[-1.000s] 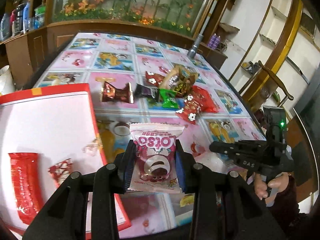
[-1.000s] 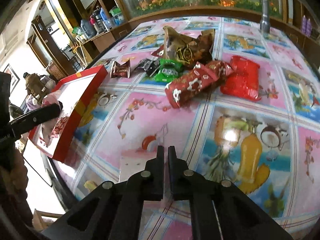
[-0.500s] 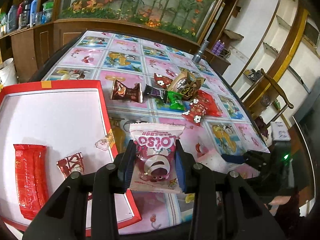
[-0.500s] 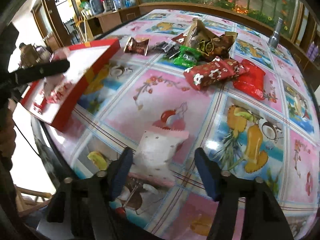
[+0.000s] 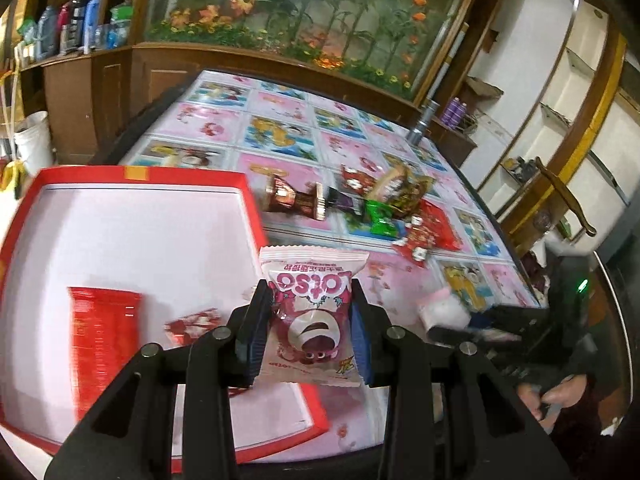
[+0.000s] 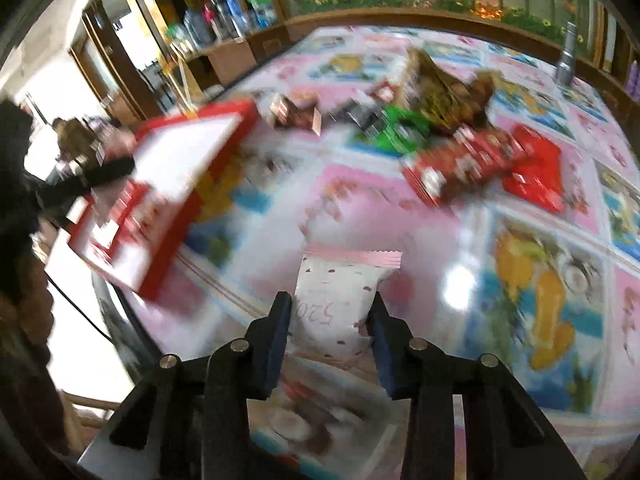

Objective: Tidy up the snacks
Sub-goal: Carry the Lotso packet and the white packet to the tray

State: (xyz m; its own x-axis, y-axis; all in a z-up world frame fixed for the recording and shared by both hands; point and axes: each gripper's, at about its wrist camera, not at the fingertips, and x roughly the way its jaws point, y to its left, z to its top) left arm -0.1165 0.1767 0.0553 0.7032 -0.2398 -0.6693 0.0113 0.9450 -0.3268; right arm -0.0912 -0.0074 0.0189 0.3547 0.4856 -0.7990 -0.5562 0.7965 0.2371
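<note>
Two grippers loaded: left gripper (image 5: 310,330) clamps pink Lotso bear snack packet (image 5: 313,316) above red-rimmed white tray's (image 5: 256,216) edge; right gripper (image 6: 330,336) jaws closing on white dotted pink-edged packet (image 6: 340,300) above pink patterned tablecloth (image 6: 520,280).

Daylight fills my feeds, evenly bright. On my right wrist view, motion blur smears the shallow red cardboard box with its white floor (image 6: 188,160) and the heap of foil snack wrappers (image 6: 448,136), while white glare pools on the glossy pink cartoon-print tablecloth (image 6: 460,284). My left view is sharper, blurring slightly rightward. Fisheye bending curves both frames, with dark corners.
</note>
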